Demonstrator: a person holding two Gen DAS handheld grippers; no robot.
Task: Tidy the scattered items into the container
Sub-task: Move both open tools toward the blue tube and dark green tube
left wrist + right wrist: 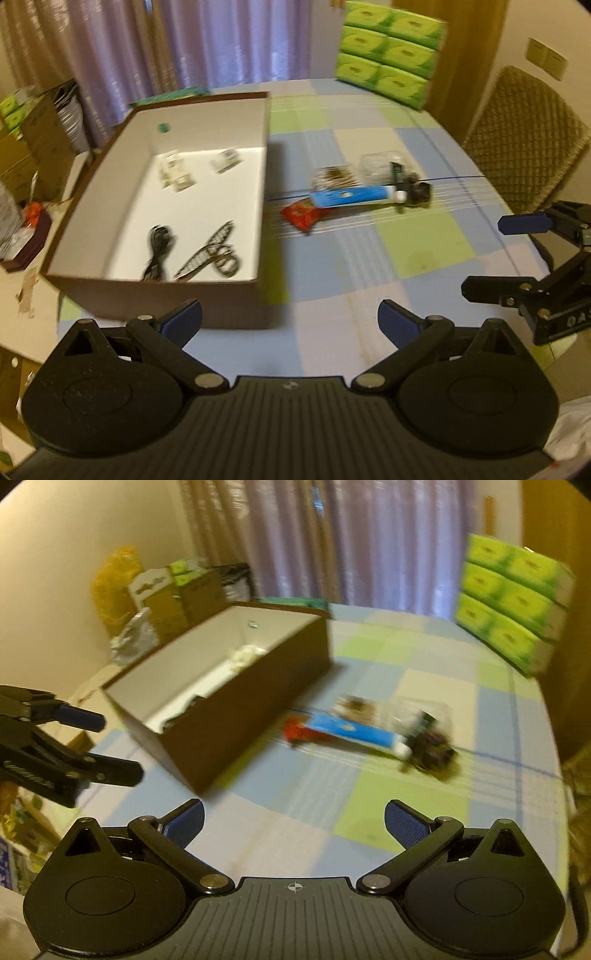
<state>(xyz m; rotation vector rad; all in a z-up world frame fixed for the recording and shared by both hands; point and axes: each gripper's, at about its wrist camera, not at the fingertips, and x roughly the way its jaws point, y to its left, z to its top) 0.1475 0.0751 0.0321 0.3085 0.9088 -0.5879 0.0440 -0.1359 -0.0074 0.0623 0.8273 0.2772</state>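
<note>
You held both grippers, left gripper (pixel 290 323) and right gripper (pixel 293 821), spread apart and empty, ready to pick. The box (pixel 166 295) sat ahead-left of them; the remaining pile, toothpaste tube (pixel 354 195) and red packet (pixel 303 216), lay ahead on the desk (pixel 424 236).

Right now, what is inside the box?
In the box: a black cable, a patterned strap and small white packets. The near wall hides the floor strip behind it.
</note>
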